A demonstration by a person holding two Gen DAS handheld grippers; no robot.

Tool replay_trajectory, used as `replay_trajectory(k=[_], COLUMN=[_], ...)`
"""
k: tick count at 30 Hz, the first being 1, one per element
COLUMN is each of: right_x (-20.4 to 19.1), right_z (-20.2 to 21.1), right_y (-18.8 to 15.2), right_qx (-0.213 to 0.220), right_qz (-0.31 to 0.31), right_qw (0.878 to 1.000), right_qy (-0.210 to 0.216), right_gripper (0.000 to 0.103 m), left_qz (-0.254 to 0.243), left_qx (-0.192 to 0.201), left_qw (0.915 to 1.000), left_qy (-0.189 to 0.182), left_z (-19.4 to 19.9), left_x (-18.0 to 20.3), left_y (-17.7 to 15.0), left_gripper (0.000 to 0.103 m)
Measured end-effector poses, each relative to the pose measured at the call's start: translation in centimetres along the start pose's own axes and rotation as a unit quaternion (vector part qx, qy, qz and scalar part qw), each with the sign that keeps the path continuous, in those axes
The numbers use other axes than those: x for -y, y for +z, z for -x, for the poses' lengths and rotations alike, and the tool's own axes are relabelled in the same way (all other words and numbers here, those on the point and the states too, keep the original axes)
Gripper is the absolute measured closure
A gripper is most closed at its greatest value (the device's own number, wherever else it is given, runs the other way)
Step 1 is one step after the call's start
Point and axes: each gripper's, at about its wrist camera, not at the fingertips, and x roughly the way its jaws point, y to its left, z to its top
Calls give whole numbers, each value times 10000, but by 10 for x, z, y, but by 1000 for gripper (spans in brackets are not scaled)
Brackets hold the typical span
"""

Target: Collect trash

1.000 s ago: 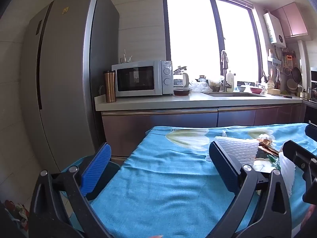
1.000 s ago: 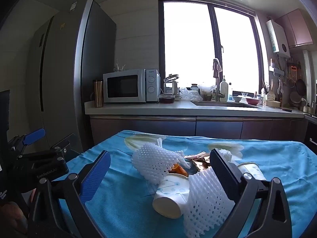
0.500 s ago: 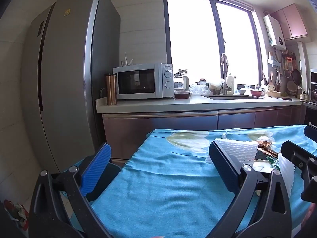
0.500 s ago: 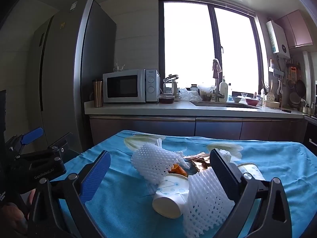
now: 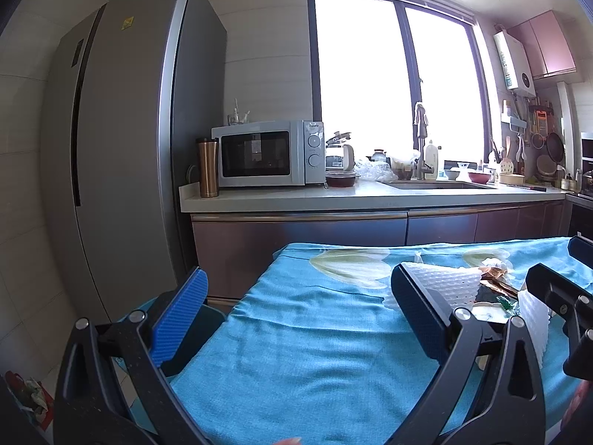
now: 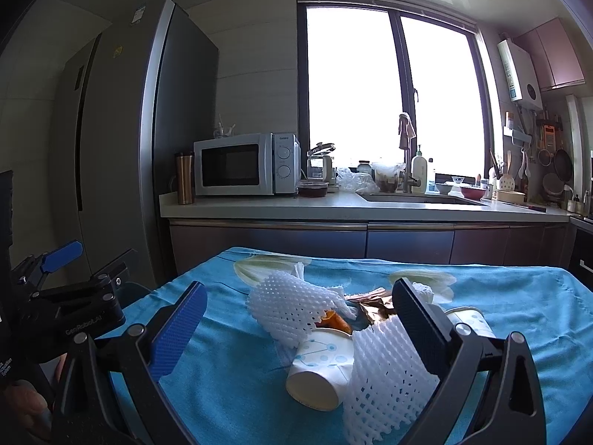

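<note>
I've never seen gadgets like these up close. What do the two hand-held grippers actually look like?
Both match: each is a black frame with round silver bolt heads and two wide fingers faced with ribbed blue pads. The left gripper also shows from the side in the right wrist view, with white lettering on its black body. The right gripper looks the same.

Bright window [image 5: 389,92] behind kitchen counter [image 5: 370,196]

Left gripper [image 5: 298,313]: jaws spread wide, nothing between them.
Right gripper [image 6: 300,324]: jaws equally wide (level, pointing forward).
Hand [image 6: 26,404]: seemingly gripping the left handle, mostly out of view.
</note>
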Motion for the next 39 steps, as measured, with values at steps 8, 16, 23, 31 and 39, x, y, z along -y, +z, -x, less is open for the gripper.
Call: replay_trajectory(k=[8,16,23,31,39], right_x=[-1,-1,-1,-1,-1], right_z=[1,1,1,3,4], right_y=[1,1,1,1,1], right_qx=[13,18,14,34,38], right_qz=[3,3,7,41,30], right_qw=[10000,10000,10000,10000,10000], right_qy=[9,34,32,36,42], right_gripper=[6,6,6,6,6], left_qz=[-28,-19,-2,6,10], left_qx=[57,69,75,89,103], left_qw=[10000,10000,10000,10000,9999], left_qy=[-7,-14,-30,-31,-37], left_z=[2,3,1,2,1], left_x=[2,1,0,0,-1], left_y=[0,1,-1,-1,0], left_gripper=[5,5,5,5,5])
